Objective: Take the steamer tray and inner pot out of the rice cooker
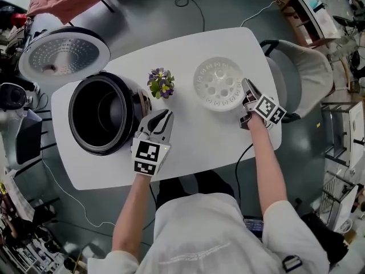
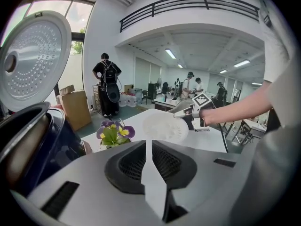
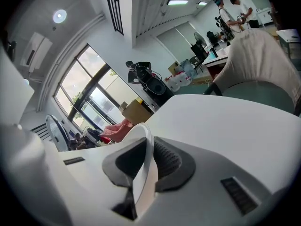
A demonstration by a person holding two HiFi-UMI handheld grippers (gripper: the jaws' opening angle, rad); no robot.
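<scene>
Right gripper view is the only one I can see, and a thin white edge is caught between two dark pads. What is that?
Observer: That is the rim of the steamer tray, a round white dish full of holes. The head view shows the right gripper clamped on its edge, over the table.
Operator: Where is the cooker?
Observer: The rice cooker stands at the table's opposite end with its lid swung open. A small pot of flowers sits between it and the tray.
Operator: And the other gripper?
Observer: The left gripper hangs beside the cooker, its jaws a slit apart with nothing between them.
</scene>
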